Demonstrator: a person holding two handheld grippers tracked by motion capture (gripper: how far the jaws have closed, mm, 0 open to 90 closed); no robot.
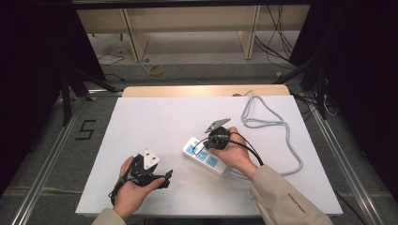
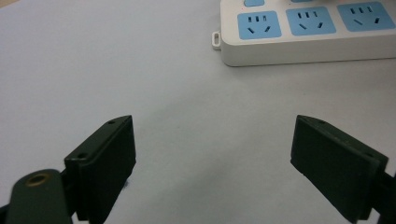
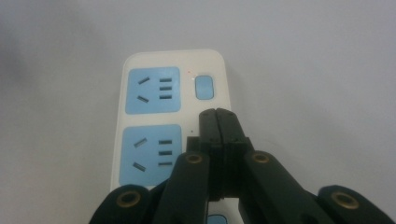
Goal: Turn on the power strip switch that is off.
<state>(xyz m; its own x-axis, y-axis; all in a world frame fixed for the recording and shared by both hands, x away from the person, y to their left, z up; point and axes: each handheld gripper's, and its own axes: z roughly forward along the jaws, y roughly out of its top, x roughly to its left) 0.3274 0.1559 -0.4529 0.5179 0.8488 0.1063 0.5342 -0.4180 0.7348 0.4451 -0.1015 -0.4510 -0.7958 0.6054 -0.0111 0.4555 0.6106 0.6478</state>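
Right gripper view: closed tongs (image 3: 217, 114) above power strip (image 3: 173, 121)

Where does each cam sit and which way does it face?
High view: above the person's side, looking forward and down on the table; both forearms and hands show.
Left gripper view: on the left gripper, along its open jaws towards the power strip.
Right gripper view: on the right gripper, shut, tips beside the strip's switch.
Shared: the power strip.
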